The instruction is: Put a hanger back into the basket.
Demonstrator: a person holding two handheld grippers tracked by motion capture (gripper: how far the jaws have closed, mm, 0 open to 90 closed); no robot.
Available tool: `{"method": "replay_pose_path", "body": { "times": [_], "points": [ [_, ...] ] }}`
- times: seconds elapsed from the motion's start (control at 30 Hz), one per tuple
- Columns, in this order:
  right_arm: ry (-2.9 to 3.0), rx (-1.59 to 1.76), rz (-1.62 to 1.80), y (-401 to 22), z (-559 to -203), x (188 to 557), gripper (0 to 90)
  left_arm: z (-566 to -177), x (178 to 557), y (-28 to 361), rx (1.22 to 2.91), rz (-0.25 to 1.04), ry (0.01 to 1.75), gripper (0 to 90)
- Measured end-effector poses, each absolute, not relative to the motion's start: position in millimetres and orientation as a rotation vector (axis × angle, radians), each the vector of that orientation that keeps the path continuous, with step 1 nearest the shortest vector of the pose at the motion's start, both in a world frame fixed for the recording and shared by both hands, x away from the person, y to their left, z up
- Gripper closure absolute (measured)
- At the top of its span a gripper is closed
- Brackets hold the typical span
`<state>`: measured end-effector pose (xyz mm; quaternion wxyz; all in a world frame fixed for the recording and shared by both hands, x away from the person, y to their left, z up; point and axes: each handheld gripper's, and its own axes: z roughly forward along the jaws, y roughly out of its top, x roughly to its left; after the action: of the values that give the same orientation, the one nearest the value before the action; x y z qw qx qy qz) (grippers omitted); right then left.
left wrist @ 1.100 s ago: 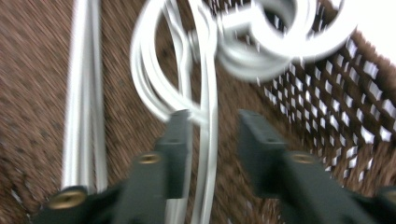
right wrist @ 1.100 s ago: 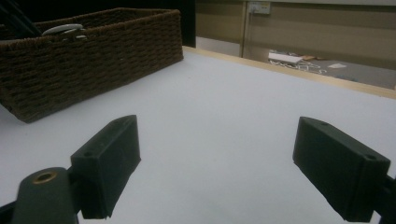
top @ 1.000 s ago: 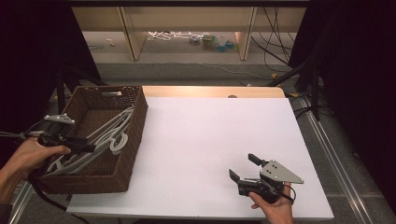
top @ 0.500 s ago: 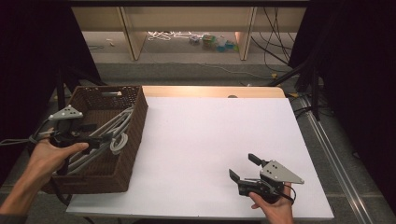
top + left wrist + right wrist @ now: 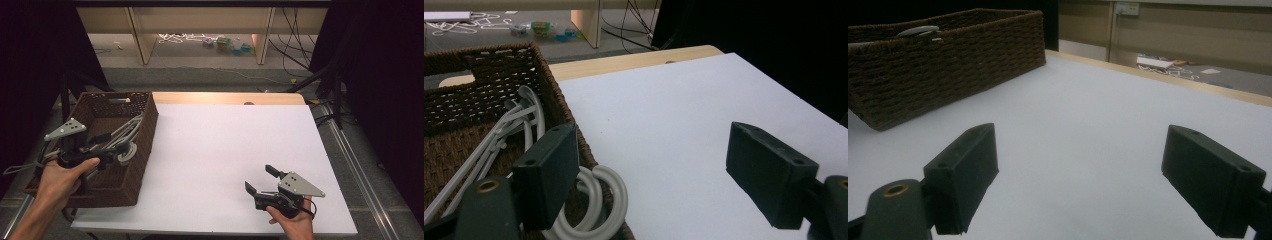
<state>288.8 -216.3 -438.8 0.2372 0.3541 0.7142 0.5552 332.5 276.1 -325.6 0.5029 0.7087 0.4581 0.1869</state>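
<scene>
left gripper (image 5: 112,152): over basket (image 5: 131,192), jaws just opened wide, empty; right gripper (image 5: 261,180): on table (image 5: 220,150), agape, empty

high overhead view, two low claw-mounted close-ups, all sharing the wicker basket (image 5: 145,150)

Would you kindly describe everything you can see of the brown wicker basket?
The wicker basket is dark brown, rectangular and open-topped, woven, with a handle slot cut in its far wall. It sits upright on the left edge of the white table. White plastic hangers lie inside, their hooks curling against the near-right wall. The left hand-held gripper hovers above it, jaws open.
</scene>
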Motion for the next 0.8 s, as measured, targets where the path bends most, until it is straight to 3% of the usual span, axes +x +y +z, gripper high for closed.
{"method": "replay_pose_path", "body": {
  "times": [0.8],
  "points": [
    [1.964,0.969,1.498,-216.6,-437.6,287.4,15.7,-344.2,294.7,221.7,1.71,0.533,1.011,21.7]
  ]
}}
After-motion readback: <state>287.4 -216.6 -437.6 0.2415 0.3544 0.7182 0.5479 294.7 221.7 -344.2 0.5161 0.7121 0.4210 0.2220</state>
